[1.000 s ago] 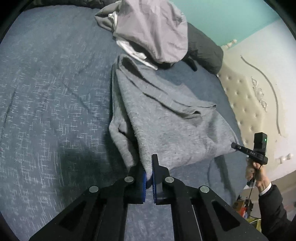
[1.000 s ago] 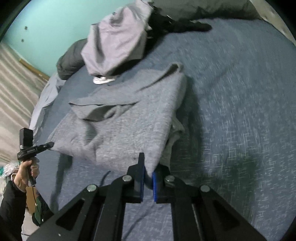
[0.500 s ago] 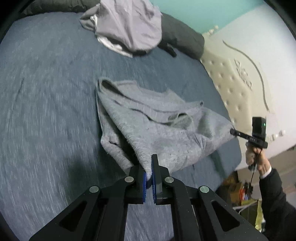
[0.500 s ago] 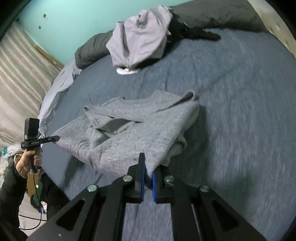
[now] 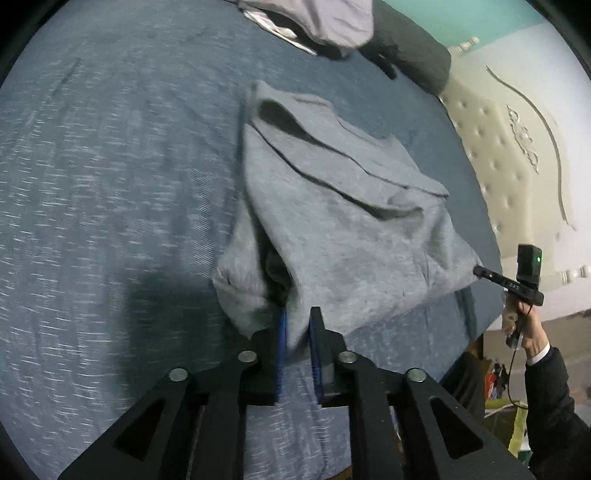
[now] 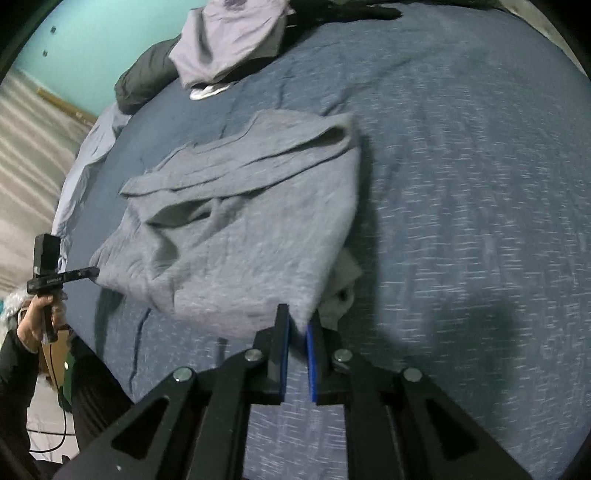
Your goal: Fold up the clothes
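A grey knit garment (image 5: 343, 221) lies folded over on the blue bed cover, also in the right wrist view (image 6: 240, 229). My left gripper (image 5: 298, 325) has its jaws a little apart with the garment's near corner between the blue pads. My right gripper (image 6: 298, 323) also has its jaws a little apart, the other near corner just between the pad tips. Each gripper shows in the other's view, at the garment's far corner: the right one (image 5: 480, 272) and the left one (image 6: 92, 272).
A pile of lilac and dark clothes (image 5: 325, 22) lies at the far end of the bed (image 5: 92, 184), also in the right wrist view (image 6: 229, 40). A cream tufted headboard (image 5: 509, 155) stands right. The bed edge and floor clutter (image 5: 498, 376) are near right.
Both grippers came down and laid the garment's near edge onto the bed. Both pairs of jaws have opened a little from their tight pinch.
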The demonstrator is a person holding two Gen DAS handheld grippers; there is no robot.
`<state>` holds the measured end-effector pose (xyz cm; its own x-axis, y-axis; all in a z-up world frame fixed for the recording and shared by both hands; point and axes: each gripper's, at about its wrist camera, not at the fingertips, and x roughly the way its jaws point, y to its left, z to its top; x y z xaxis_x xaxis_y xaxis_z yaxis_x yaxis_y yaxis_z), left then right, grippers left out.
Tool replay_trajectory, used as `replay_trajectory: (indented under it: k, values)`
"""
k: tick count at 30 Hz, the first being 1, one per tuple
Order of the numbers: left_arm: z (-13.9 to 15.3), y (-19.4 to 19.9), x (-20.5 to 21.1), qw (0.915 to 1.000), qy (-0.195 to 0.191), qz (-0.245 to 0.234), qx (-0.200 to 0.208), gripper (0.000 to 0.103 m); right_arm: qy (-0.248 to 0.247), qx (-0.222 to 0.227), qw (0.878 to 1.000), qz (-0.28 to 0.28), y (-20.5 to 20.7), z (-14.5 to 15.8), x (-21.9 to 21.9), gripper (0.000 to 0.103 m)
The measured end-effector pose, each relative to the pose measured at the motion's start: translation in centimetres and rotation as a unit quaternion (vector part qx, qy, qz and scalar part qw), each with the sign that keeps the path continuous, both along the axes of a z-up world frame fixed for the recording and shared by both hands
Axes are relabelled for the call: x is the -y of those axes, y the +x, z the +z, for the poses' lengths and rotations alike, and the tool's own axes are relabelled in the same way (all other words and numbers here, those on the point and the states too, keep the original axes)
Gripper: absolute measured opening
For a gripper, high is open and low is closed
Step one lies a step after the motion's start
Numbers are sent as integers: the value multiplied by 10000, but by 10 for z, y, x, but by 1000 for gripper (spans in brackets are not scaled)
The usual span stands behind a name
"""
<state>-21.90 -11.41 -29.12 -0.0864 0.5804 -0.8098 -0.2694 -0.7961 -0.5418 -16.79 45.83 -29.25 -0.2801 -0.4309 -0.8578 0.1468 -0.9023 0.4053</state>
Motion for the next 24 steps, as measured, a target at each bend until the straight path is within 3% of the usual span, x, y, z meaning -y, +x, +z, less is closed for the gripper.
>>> replay_trajectory:
  k: [2, 4, 8, 14, 24]
  values:
    - [6, -7, 8, 9998, -55, 114, -161, 24, 49, -162, 9997, -156, -5, 8, -13, 10]
    - [8, -20, 13, 9994, -77, 223, -255, 25, 151, -285, 9992, -254, -14, 12, -19, 14]
    - [5, -50, 4, 9982, -189, 264, -495, 26, 303, -524, 9977, -289, -43, 13, -17, 22]
    - [-1, -89, -21, 9951, -488, 107, -848, 26, 653, -676, 9955, -115, -83, 3, 2, 23]
    - [-13, -126, -40, 9933, -630, -10, -972, 26, 1087, -633, 9919, 156, -126, -26, 29, 28]
